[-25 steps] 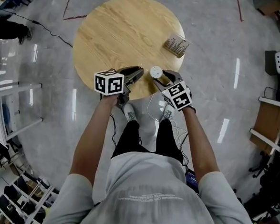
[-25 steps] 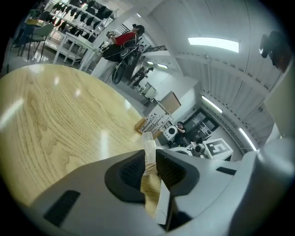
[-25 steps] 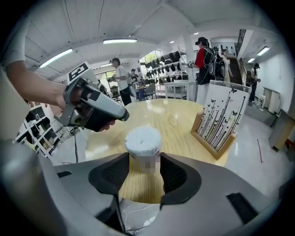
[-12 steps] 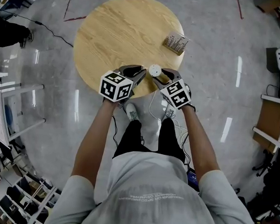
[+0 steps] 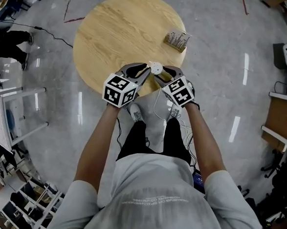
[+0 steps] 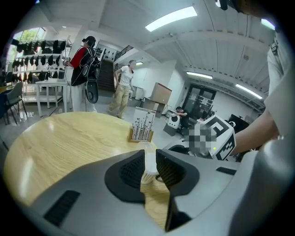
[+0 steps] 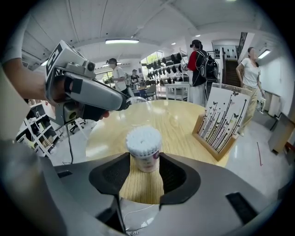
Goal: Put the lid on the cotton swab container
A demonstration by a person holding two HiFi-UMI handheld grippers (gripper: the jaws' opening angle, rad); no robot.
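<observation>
One container (image 5: 157, 67) — at table (image 5: 115, 31) edge

Round wood table (image 5: 120, 31); card stand (image 5: 177, 39) near its right edge; person w/ backpack (image 6: 84, 69) in bkgd.

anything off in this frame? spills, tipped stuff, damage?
Nothing stands out. The swab container stands upright on the table, open, with no swabs spilled, gripped by the right tool. Its clear lid is held in the left tool, not yet on.

Pads (image 6: 131, 170) of the left tool (image 6: 150, 156) hide most of the clear lid (image 6: 150, 162).
</observation>
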